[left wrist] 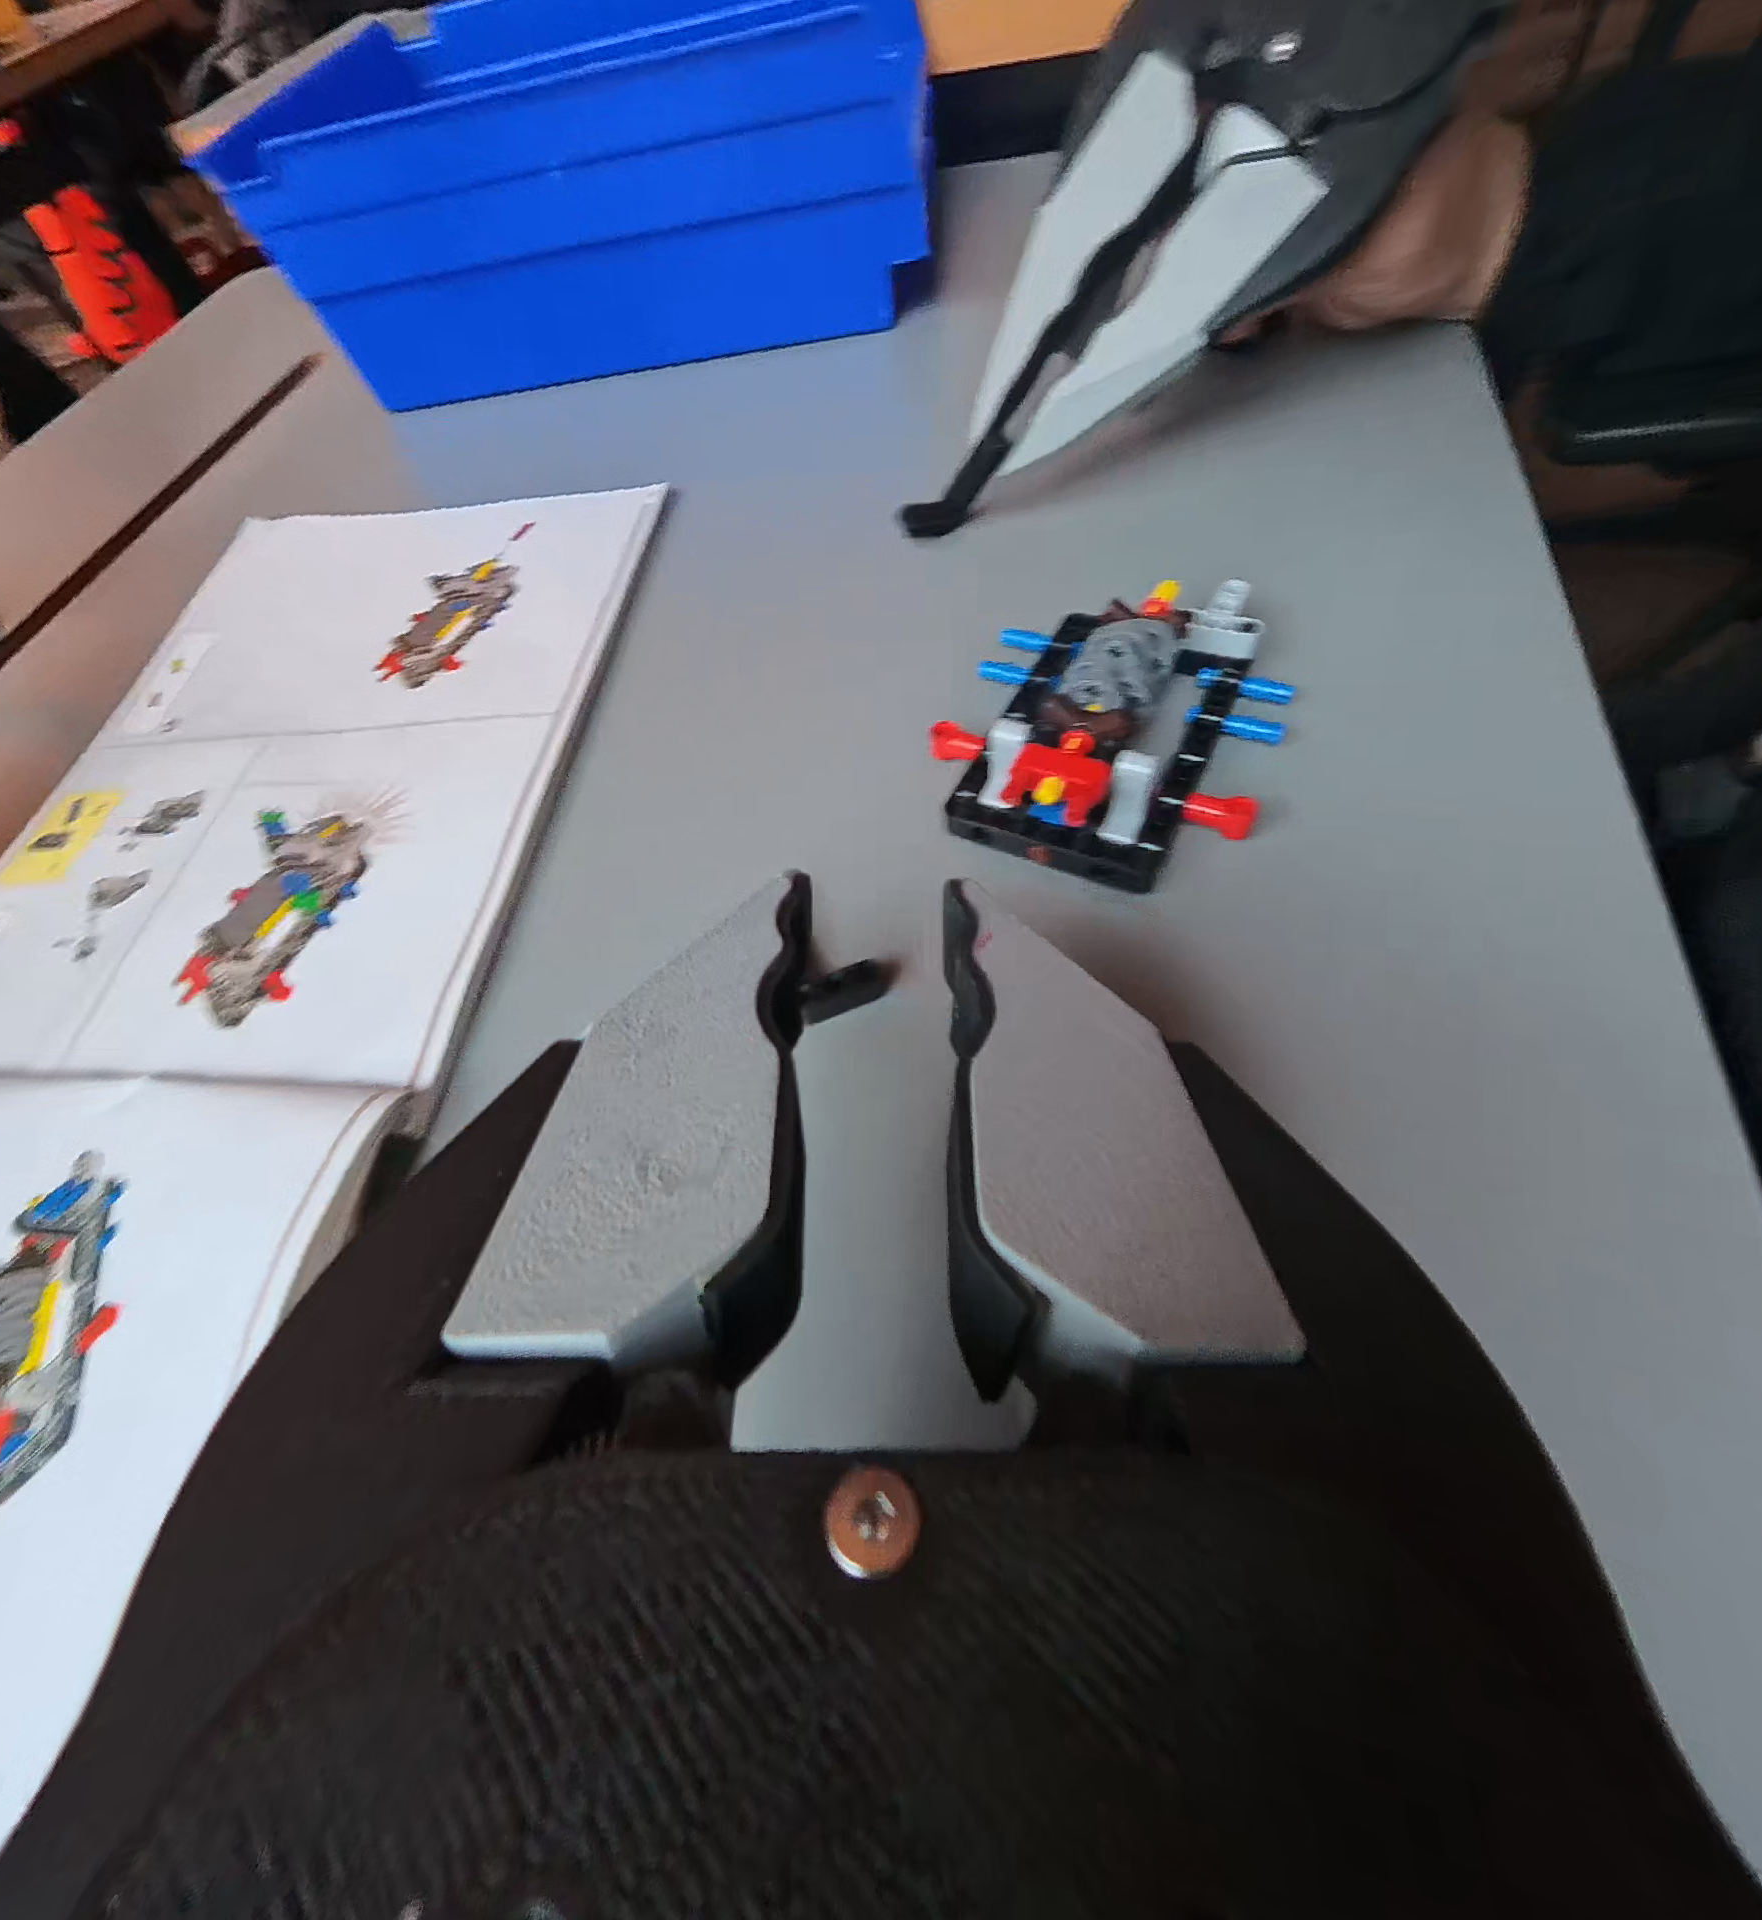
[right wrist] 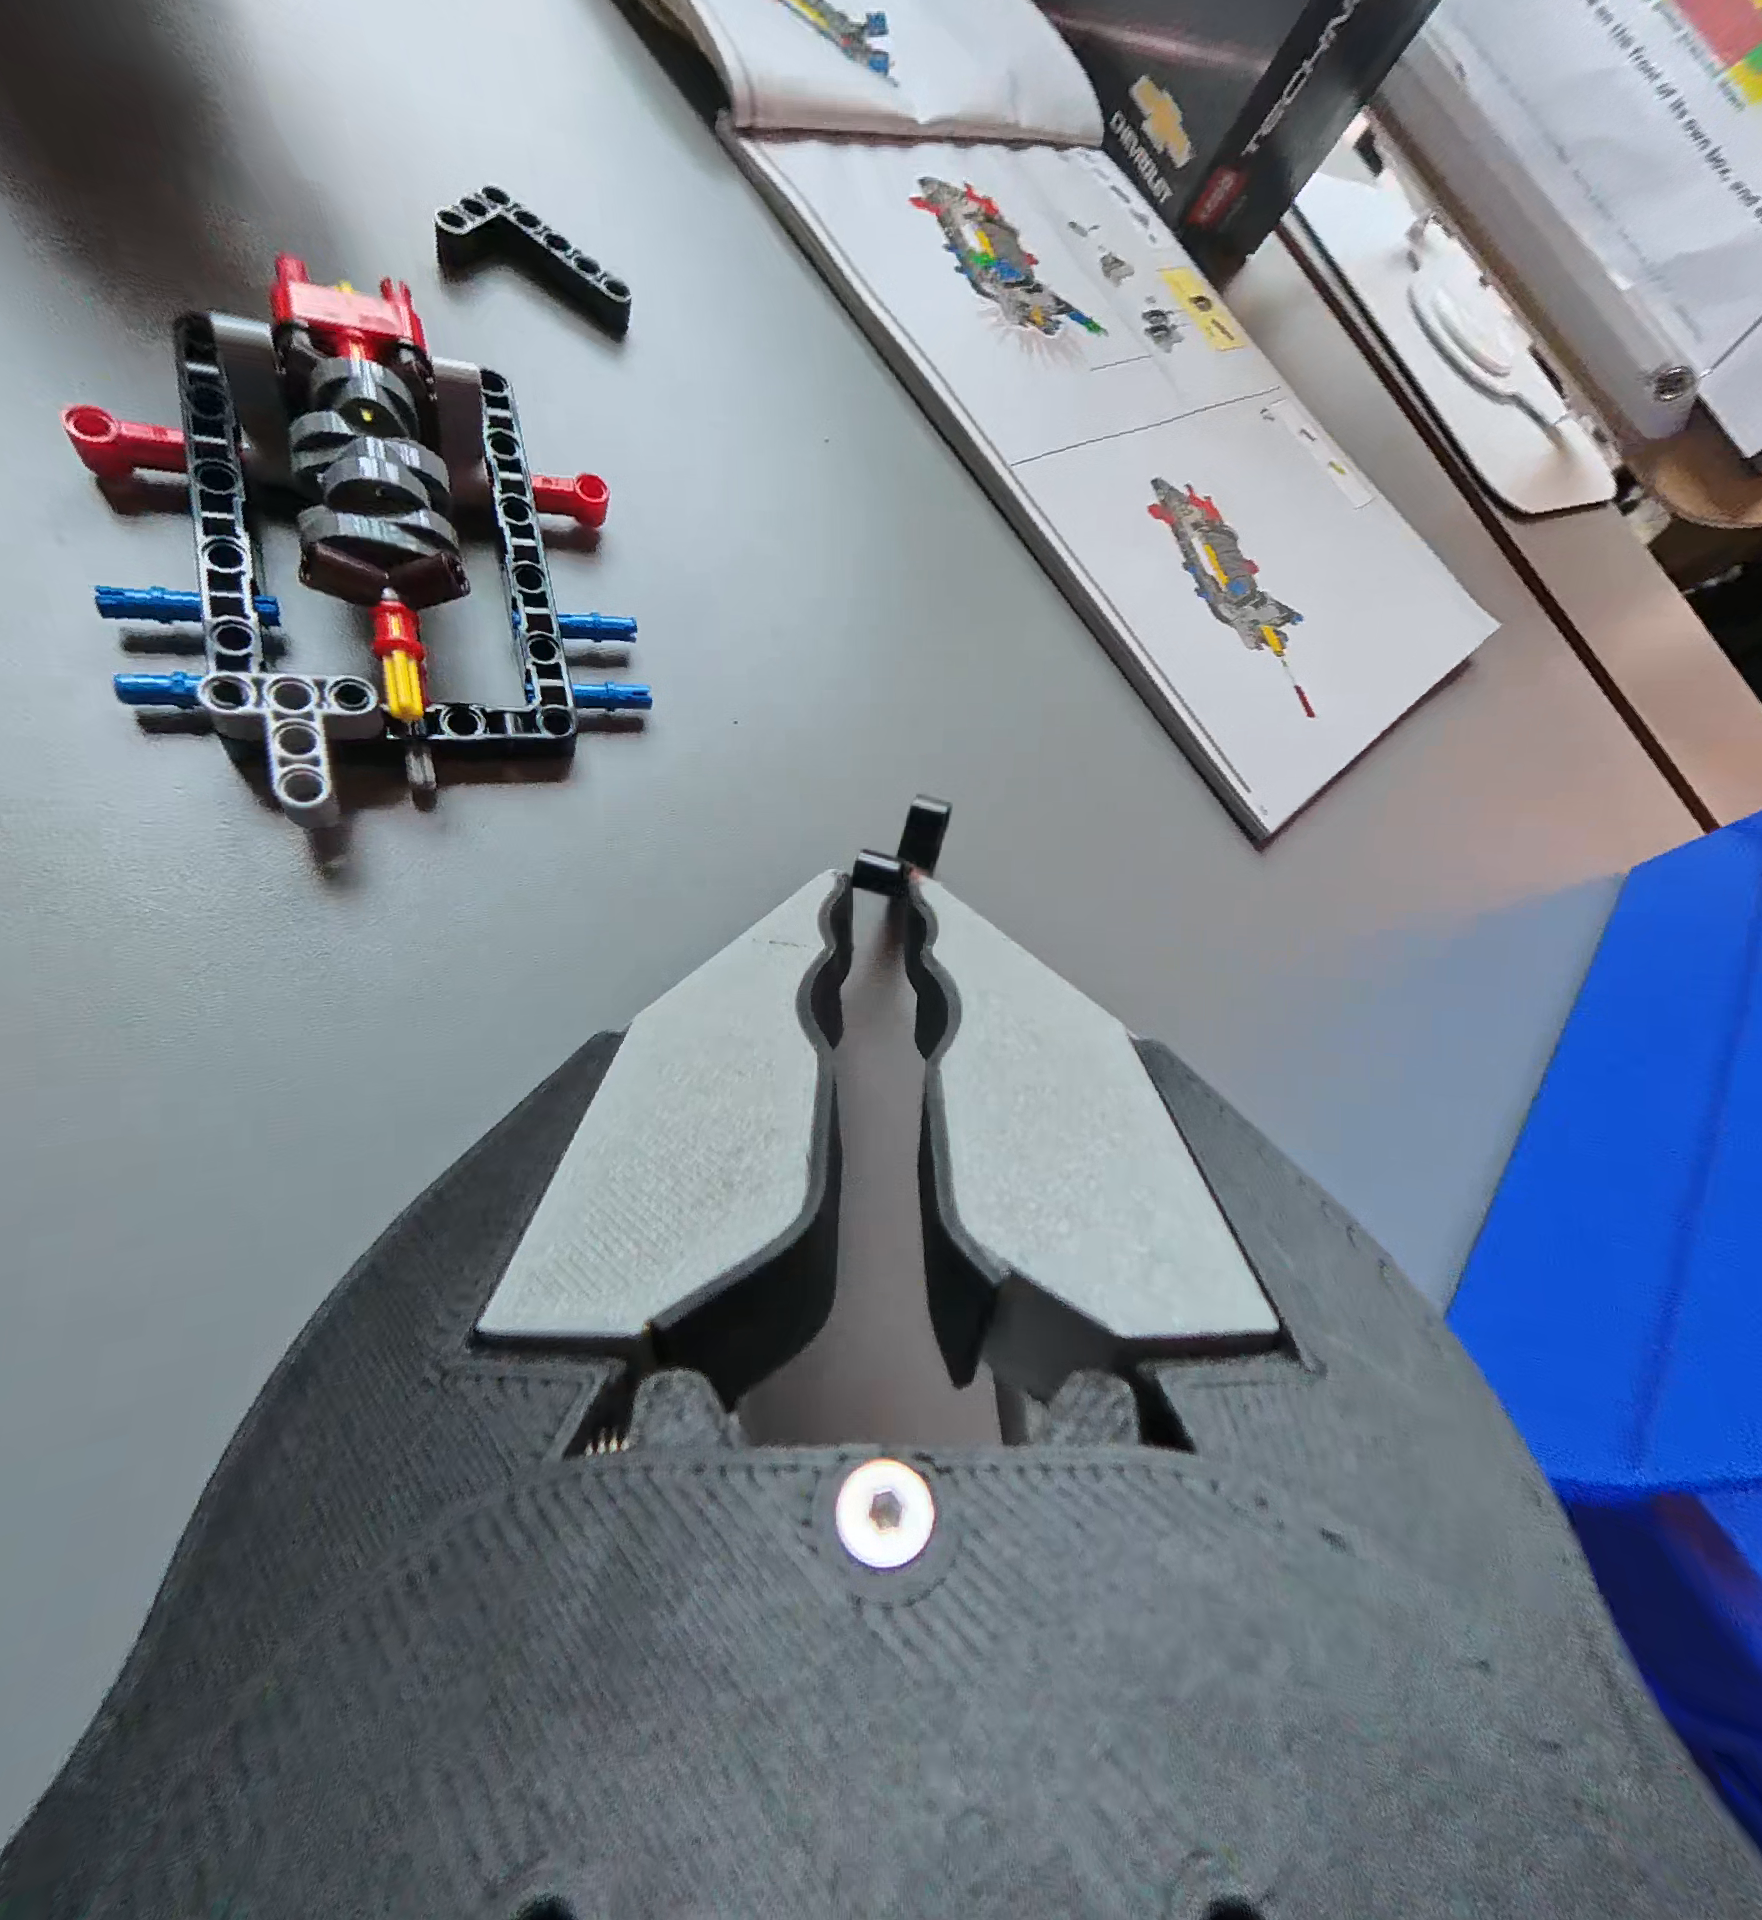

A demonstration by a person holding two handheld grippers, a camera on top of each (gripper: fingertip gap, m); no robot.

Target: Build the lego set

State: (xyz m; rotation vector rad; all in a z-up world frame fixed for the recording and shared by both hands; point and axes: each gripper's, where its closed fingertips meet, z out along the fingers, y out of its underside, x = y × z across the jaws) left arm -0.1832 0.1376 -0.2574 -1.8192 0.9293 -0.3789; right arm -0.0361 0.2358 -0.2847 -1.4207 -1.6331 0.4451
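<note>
The lego frame (left wrist: 1105,738) lies flat on the grey table (left wrist: 1324,1143), ahead and to the right of the left gripper (left wrist: 877,935) and clear of both grippers. That gripper's fingers stand a moderate way apart with table showing between them. A bent black beam (left wrist: 841,982) lies in the gap near their tips, one end against the left finger's (left wrist: 648,1122) pad and the other short of the right finger; whether it rests on the table or hangs from the pad cannot be told.

The right gripper (right wrist: 882,883) is nearly closed — its tips pinch a small black piece (right wrist: 903,852), which sticks out past them. In the left wrist view this gripper (left wrist: 934,514) points down at the table beyond the frame, its tip at or just above the surface.

The frame (right wrist: 368,520) is a black rectangle with a grey cylinder block down the middle, red parts at one end, blue pins out of both long sides and a grey T-piece at one corner. The same beam (right wrist: 534,260) shows just beyond its red end.

An open manual (left wrist: 285,790) lies left of the left gripper — with a stack of blue bins (left wrist: 596,187) behind it.
</note>
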